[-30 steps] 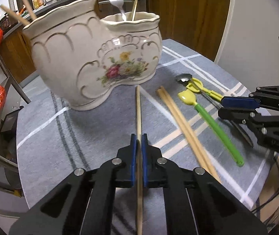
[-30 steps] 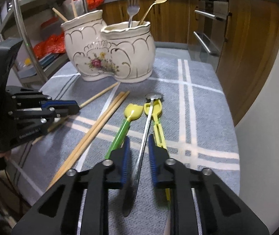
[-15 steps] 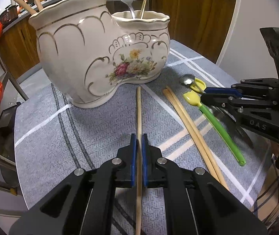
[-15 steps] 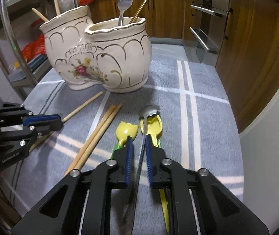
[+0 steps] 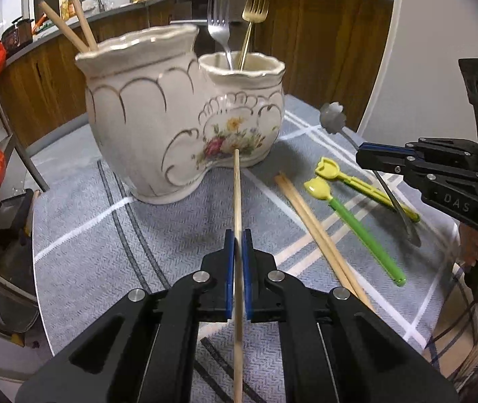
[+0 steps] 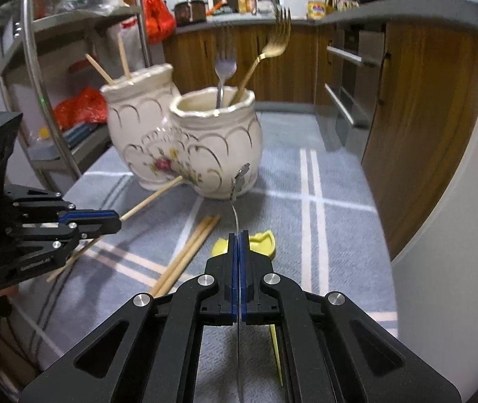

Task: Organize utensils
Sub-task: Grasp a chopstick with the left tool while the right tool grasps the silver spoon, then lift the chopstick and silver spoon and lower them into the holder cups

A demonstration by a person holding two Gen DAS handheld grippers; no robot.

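A cream ceramic two-pot holder [image 5: 158, 127] [image 6: 212, 147] stands on the grey cloth. Its left pot holds two chopsticks [image 5: 71, 23], its right pot a silver fork [image 5: 220, 30] and a gold fork [image 5: 255, 3]. My left gripper [image 5: 237, 235] [image 6: 118, 221] is shut on a wooden chopstick [image 5: 237, 184] [image 6: 151, 198] that points at the holder. My right gripper [image 6: 239, 235] [image 5: 361, 154] is shut on the thin handle of a metal spoon [image 6: 237, 208] [image 5: 332, 117], held above the cloth. A pair of chopsticks [image 5: 312, 225] [image 6: 188, 248], a green-handled spoon [image 5: 356, 218] and a yellow spoon [image 5: 356, 181] lie on the cloth.
A metal rack [image 6: 37, 67] with red bags stands left of the table. Wooden cabinets and an oven front [image 6: 349, 77] are behind and to the right. The table's rounded white edge [image 6: 440, 268] runs close on the right.
My right gripper has shut on the metal spoon and lifted it off the cloth. My left gripper has risen a little with its chopstick.
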